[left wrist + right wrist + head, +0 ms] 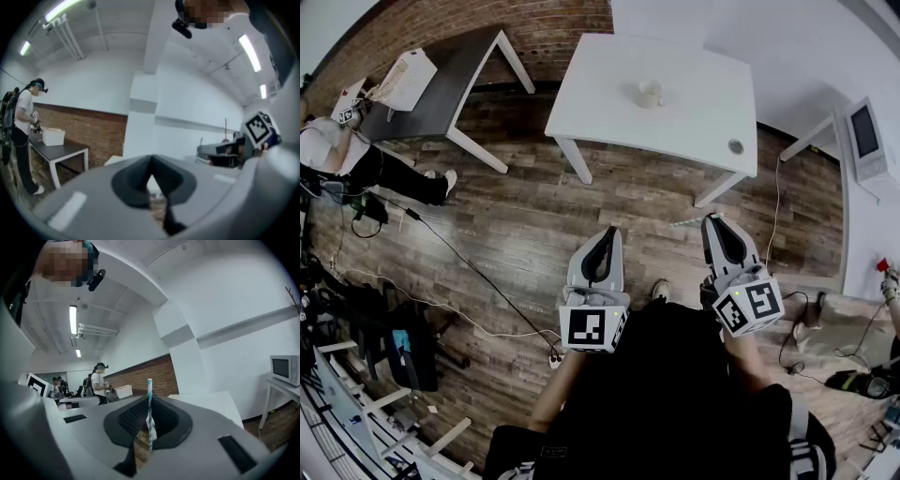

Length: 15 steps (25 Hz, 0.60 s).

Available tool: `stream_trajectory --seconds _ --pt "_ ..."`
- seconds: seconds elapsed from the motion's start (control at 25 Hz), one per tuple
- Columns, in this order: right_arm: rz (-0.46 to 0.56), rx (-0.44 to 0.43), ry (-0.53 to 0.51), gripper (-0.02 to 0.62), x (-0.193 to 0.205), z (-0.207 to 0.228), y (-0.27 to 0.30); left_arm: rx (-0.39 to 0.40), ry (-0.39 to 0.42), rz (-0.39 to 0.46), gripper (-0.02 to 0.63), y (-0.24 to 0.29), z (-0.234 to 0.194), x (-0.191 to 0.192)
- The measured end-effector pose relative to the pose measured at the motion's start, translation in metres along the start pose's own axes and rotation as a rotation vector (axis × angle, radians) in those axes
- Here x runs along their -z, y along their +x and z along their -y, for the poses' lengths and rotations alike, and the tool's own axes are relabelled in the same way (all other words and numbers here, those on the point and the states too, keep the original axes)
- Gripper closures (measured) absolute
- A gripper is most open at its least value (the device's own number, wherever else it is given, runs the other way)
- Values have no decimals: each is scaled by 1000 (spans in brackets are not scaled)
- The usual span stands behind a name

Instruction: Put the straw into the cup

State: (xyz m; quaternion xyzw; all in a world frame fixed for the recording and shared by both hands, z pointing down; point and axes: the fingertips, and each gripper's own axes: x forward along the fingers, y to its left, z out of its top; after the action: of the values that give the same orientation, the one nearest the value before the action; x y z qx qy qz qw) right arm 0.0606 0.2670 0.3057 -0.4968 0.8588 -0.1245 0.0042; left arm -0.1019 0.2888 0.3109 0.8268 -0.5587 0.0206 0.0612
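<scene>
A white cup [650, 93] stands on the white table [609, 103] across the wooden floor, well ahead of both grippers. In the right gripper view a thin straw [149, 401] with teal and white stripes stands upright between the jaws, and my right gripper [149, 399] is shut on it. From the head view the straw [686, 222] pokes out leftwards from the right gripper [710, 220]. My left gripper [611, 232] is held beside it at waist height, shut with nothing in it; its jaws [151, 161] meet tip to tip.
A small round object [735, 146] lies near the white table's right corner. A dark table [455, 70] with a white box [405, 80] stands at the far left, with a person [337, 155] beside it. A microwave [867, 131] sits at the right. Cables [459, 258] cross the floor.
</scene>
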Motion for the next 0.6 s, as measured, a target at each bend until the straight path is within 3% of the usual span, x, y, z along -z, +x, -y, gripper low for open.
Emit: stream_trajectory --seconds 0.6 --pt "11 2 5 571 -5 7 1 10 3 4 602 10 6 -4"
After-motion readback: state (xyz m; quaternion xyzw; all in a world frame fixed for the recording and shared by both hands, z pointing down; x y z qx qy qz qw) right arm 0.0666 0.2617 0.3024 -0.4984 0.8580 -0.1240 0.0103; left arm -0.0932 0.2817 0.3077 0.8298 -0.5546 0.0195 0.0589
